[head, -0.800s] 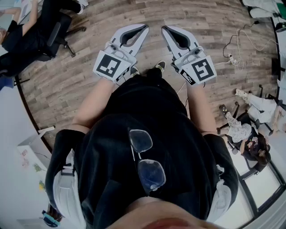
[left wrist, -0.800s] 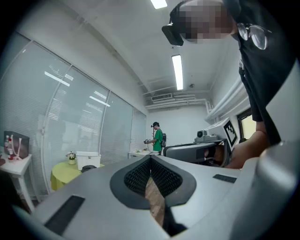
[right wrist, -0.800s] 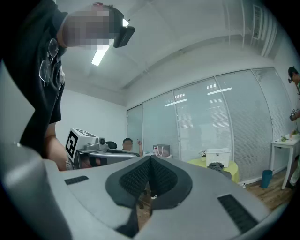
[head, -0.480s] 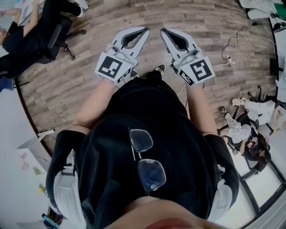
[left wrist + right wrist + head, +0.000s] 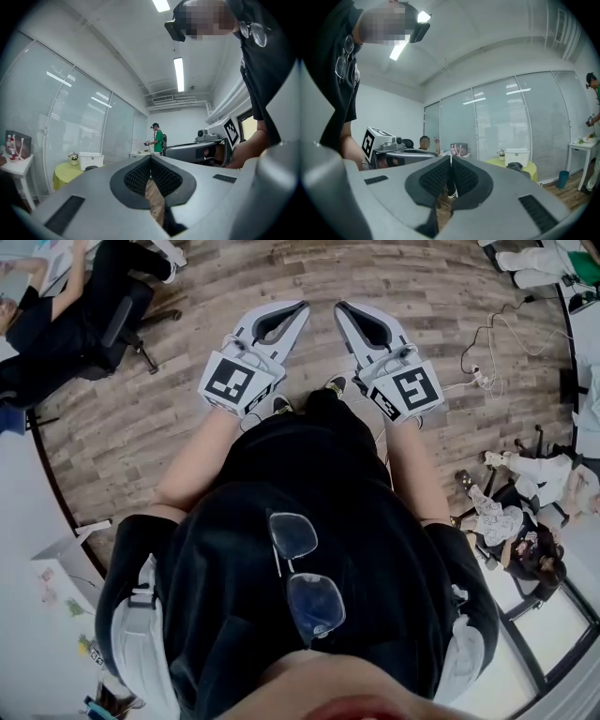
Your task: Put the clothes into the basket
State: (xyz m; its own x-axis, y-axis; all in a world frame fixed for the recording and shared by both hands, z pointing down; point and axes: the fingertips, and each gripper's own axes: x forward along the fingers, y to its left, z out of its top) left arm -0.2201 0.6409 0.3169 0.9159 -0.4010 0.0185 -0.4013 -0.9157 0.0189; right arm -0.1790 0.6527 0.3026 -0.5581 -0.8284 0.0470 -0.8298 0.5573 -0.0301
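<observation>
While holding left claw (image 5: 302, 307) and right claw (image 5: 340, 307) shut and empty, well apart from the yellow bench (image 5: 531, 169), expect its dark clothes (image 5: 515, 166) beside the white basket (image 5: 516, 157) limp and light; pinch a bunched fold.

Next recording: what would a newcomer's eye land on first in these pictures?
The left gripper and the right gripper point level side by side over the wood floor in the head view, jaws shut on nothing. In the right gripper view, a white basket stands on a yellow-green table by the glass wall, a dark bundle, probably clothing, lying in front of it.
</observation>
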